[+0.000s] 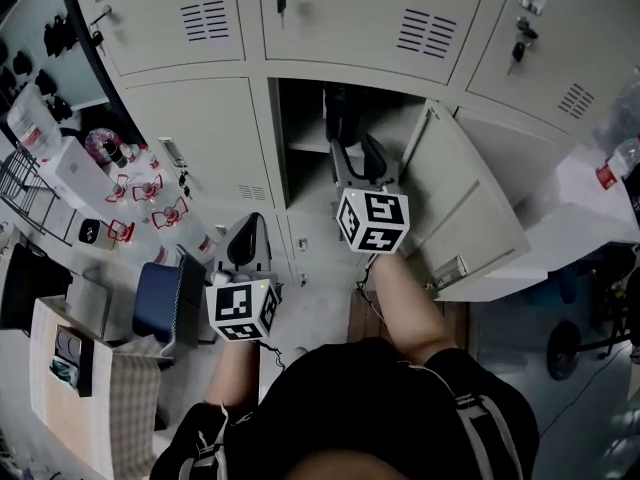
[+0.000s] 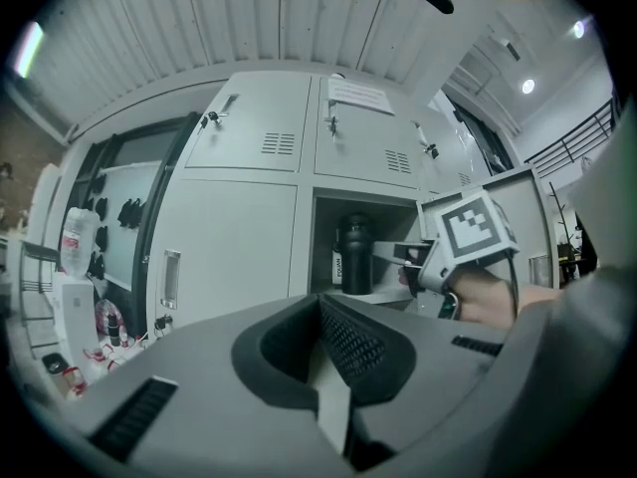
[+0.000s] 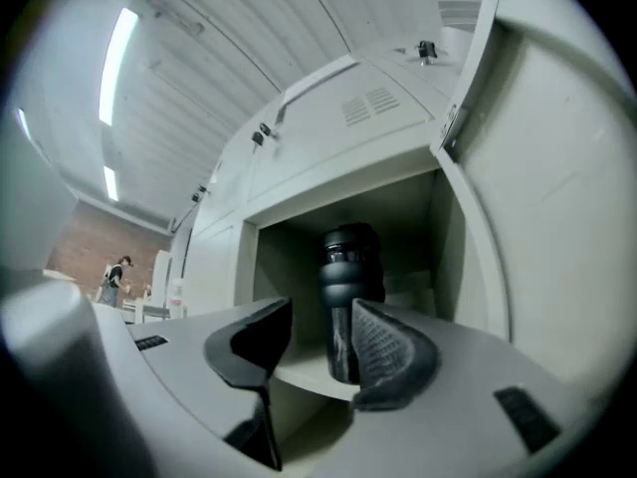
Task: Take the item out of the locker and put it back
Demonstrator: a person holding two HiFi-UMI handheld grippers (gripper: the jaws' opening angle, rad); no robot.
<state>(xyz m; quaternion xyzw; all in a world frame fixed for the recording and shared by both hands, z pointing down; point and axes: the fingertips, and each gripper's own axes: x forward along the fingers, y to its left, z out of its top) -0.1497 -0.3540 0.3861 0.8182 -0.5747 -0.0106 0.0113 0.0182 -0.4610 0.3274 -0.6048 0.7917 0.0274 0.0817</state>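
The black bottle (image 3: 348, 287) stood upright on the shelf (image 3: 299, 361) inside the open locker (image 1: 300, 128). To its left, in front of the closed locker door (image 1: 195, 138), you held your left gripper (image 1: 248, 238) level, its jaws pressed together with nothing between them. In the middle, you had your right gripper (image 1: 358, 158) at the mouth of the locker, pointed at the bottle, with its jaws standing partly apart. In the right gripper view the bottle showed in the gap. Its lower body sat right against the right pad (image 3: 393, 352), with a clear space on the side of the left pad (image 3: 254, 342), so the pads did not clamp it. On the right, the door (image 1: 470, 208) of that locker stood swung open beside your right forearm.
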